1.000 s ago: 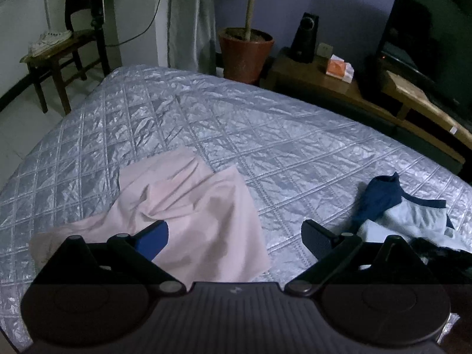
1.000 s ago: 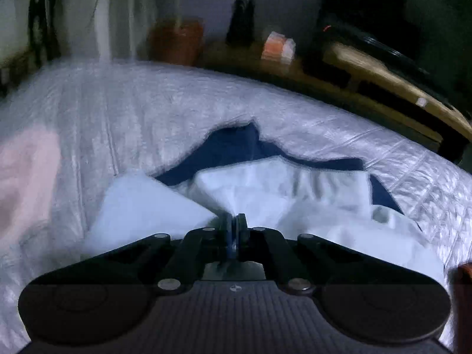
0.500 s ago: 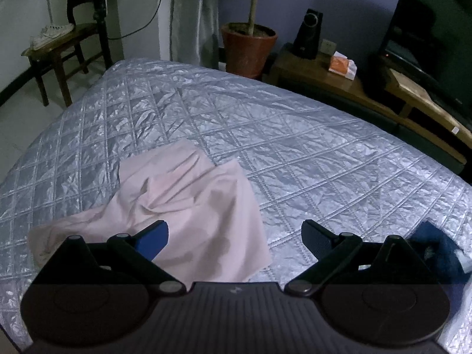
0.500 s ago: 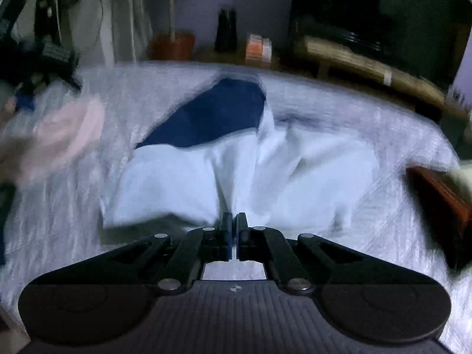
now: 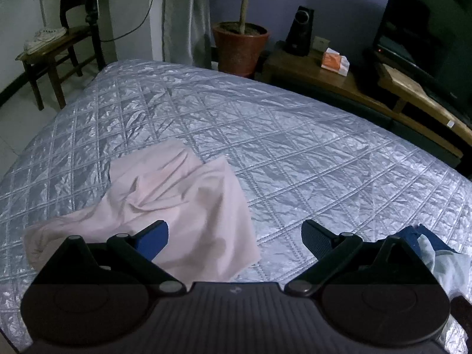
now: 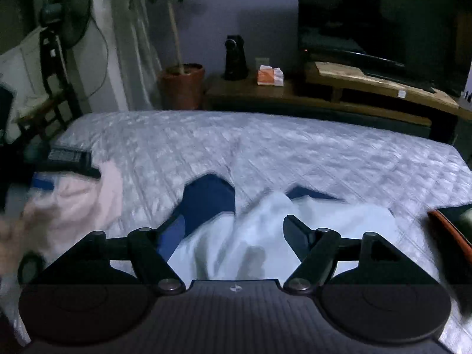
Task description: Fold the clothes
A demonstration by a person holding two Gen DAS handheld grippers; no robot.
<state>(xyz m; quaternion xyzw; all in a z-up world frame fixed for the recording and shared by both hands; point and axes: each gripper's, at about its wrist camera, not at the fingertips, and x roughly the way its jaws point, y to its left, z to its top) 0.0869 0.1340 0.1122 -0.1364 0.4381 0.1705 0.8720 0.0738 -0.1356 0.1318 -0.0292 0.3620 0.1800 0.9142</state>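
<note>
A crumpled pink garment (image 5: 177, 203) lies on the silver quilted bed (image 5: 295, 147), in front of and partly under my open, empty left gripper (image 5: 234, 233). A light blue shirt with navy sleeves (image 6: 265, 230) lies bunched on the bed below my right gripper (image 6: 234, 230), which is open with nothing between its fingers. An edge of that shirt shows at the far right of the left wrist view (image 5: 433, 250). The pink garment shows blurred at the left of the right wrist view (image 6: 85, 203), with the other gripper (image 6: 67, 159) above it.
Beyond the bed's far edge stand a potted plant (image 5: 240, 44), a speaker (image 5: 301, 31), an orange tissue box (image 5: 334, 62) on a low wooden bench (image 5: 383, 94) and a TV (image 5: 427, 29). A wooden chair (image 5: 56, 50) with shoes stands far left. An orange-rimmed object (image 6: 451, 233) sits at the right.
My right gripper was shut on the light blue shirt and carried it; now its jaws are open and the shirt lies on the bed. The left gripper barely moved.
</note>
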